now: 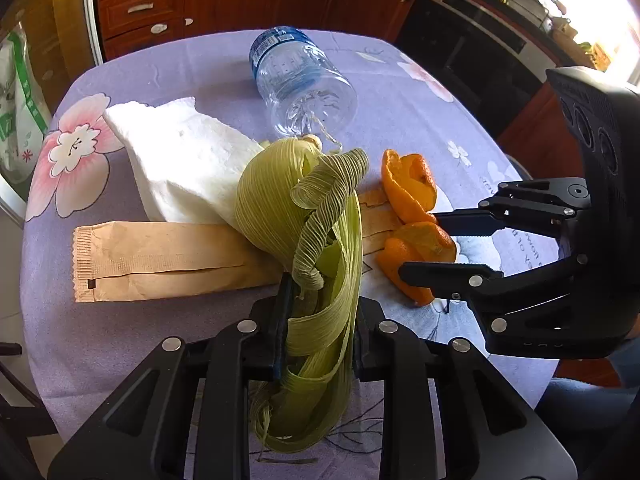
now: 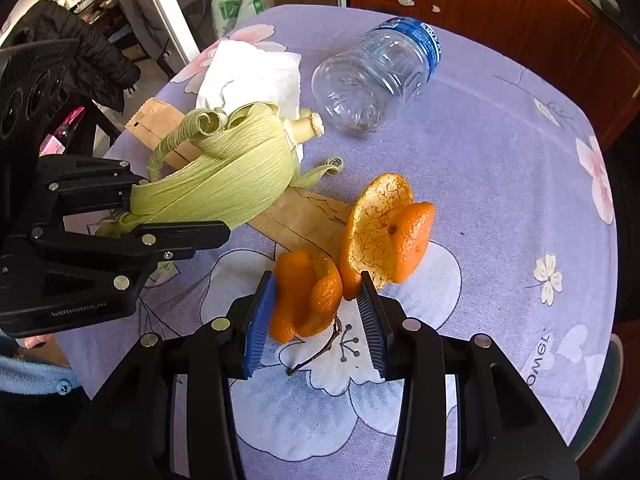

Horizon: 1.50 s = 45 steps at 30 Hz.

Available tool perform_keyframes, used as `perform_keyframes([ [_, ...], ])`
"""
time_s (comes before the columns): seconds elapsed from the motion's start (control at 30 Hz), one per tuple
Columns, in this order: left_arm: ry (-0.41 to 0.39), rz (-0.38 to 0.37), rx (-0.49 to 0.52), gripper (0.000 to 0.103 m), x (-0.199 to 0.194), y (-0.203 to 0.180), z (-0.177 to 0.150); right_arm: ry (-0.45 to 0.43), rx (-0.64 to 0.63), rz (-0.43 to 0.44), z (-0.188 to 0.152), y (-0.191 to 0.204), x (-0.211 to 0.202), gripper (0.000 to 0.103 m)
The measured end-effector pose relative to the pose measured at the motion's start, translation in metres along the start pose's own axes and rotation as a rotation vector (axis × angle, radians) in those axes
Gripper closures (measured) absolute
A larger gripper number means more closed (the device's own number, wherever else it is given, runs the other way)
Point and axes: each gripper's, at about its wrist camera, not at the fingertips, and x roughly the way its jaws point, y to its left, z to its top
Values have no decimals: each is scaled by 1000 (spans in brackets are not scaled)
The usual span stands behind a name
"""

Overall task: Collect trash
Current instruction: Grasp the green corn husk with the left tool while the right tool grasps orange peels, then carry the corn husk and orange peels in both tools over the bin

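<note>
A green corn husk rises from the lilac flowered tablecloth, and my left gripper is shut on its lower leaves; the husk also shows in the right wrist view. Curled orange peel lies to its right. My right gripper is shut on the peel's smaller piece, blue pads against it. The left wrist view shows the right gripper astride the peel. An empty clear bottle lies on its side behind. A white paper towel and a brown paper wrapper lie under the husk.
Brown cabinets stand beyond the table's far edge. A white and green bag hangs off the left side. A dark jacket drapes over a chair by the table. A light blue sleeve shows behind the left gripper.
</note>
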Motion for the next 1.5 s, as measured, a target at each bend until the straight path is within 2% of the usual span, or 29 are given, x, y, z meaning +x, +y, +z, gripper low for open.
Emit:
perform_keyframes([
  [0.03, -2, 5, 2, 77, 0, -1, 0, -2, 17, 7, -1, -1, 0, 67],
  [0.07, -5, 11, 5, 78, 0, -2, 0, -5, 36, 22, -1, -2, -1, 76],
  [0.1, -8, 15, 8, 80, -1, -3, -1, -7, 54, 36, -2, -2, -3, 80],
  [0.17, -16, 25, 13, 83, -3, -7, -1, -10, 70, 35, -4, -1, -7, 81],
  [0.3, -36, 33, 23, 88, -10, -15, -2, -23, 109, 26, -8, -2, -17, 82],
  [0.7, -132, 21, 38, 89, -60, -44, 4, -134, 178, -12, -23, -8, -72, 82],
  [1.17, -132, 22, 105, 89, -75, -96, 6, -248, 286, -48, -69, -37, -128, 82],
  [1.5, -130, -30, 193, 89, -72, -146, 20, -328, 368, -92, -103, -72, -167, 82],
])
